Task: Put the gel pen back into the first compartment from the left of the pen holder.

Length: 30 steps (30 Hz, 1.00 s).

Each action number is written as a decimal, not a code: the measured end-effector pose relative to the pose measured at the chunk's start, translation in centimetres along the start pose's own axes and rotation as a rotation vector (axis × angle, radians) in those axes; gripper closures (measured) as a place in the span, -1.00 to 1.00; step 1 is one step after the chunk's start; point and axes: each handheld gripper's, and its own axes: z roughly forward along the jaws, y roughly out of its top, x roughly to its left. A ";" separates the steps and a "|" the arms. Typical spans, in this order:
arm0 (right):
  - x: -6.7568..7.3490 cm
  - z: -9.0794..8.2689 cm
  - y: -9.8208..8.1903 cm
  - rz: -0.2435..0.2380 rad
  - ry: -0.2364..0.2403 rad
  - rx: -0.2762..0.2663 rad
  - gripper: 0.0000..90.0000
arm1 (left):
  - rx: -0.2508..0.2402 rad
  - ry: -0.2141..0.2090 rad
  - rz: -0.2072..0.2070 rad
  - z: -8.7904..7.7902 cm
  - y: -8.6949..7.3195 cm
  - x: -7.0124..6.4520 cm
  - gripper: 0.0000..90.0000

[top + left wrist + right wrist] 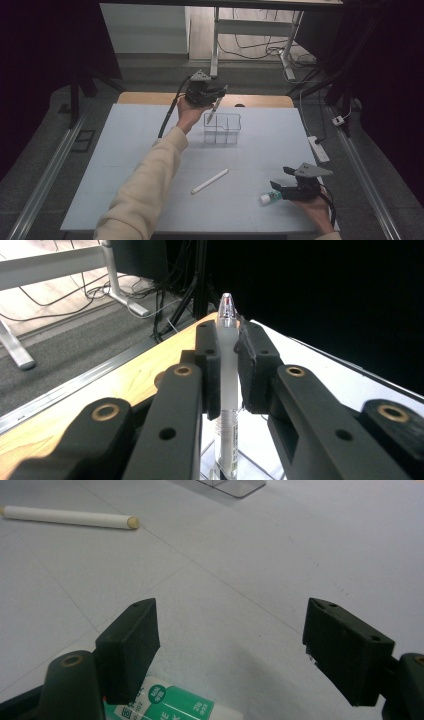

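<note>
- Left claw (216,96) clamps a frosted pen (228,385) tilted above the clear plastic organizer (222,128), near the desk's (150,150) far wooden edge.
- Right claw (232,650) gapes wide, empty, over a glue stick (269,197); open desk surrounds a smooth white cylinder (210,181).

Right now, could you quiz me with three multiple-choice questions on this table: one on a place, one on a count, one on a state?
1. Where is the pen? A in the left gripper, above the clear organiser; B flat on the table; C on the floor.
2. How many white sticks lie on the table? A one; B two; C three.
3. The right gripper is: A open; B shut on a cup; C shut on the stick.

A: fingers clamp the pen. A: one stick shows. A: fingers stand apart over the glue stick.
</note>
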 end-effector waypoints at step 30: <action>-0.2 0.0 -0.1 0.003 -0.006 0.003 -0.51 | 0.120 -0.014 0.028 -2.9 -2.1 -0.1 0.03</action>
